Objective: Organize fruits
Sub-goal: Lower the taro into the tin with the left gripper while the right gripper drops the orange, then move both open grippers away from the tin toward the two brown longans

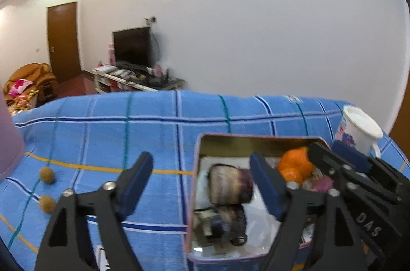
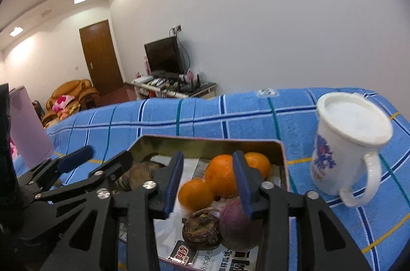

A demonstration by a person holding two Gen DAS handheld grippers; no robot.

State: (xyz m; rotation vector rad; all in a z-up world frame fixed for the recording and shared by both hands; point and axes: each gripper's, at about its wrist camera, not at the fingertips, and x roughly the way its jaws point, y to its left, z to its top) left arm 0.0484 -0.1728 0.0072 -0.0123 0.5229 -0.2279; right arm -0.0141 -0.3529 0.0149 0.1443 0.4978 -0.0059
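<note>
Two small brown fruits [image 1: 47, 190] loose on blue cloth [image 1: 102, 137] left of tin [image 2: 282, 168] holding oranges [image 2: 223, 178]: light, round, likely to roll, so pinch across middle; left gripper [image 1: 202, 184] wide open, right gripper [image 2: 208, 184] part-open, both empty

R hand-held gripper [image 2: 207, 184] hangs over tin [image 2: 280, 155], jaws apart w/ nothing gripped. 3 oranges [image 2: 220, 178] inside. White mug [image 2: 343, 145] just beside tin.

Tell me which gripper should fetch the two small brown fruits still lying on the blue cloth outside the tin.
Left. The left gripper is open and empty, nearest the brown fruits; the right gripper hangs over the tin.
</note>
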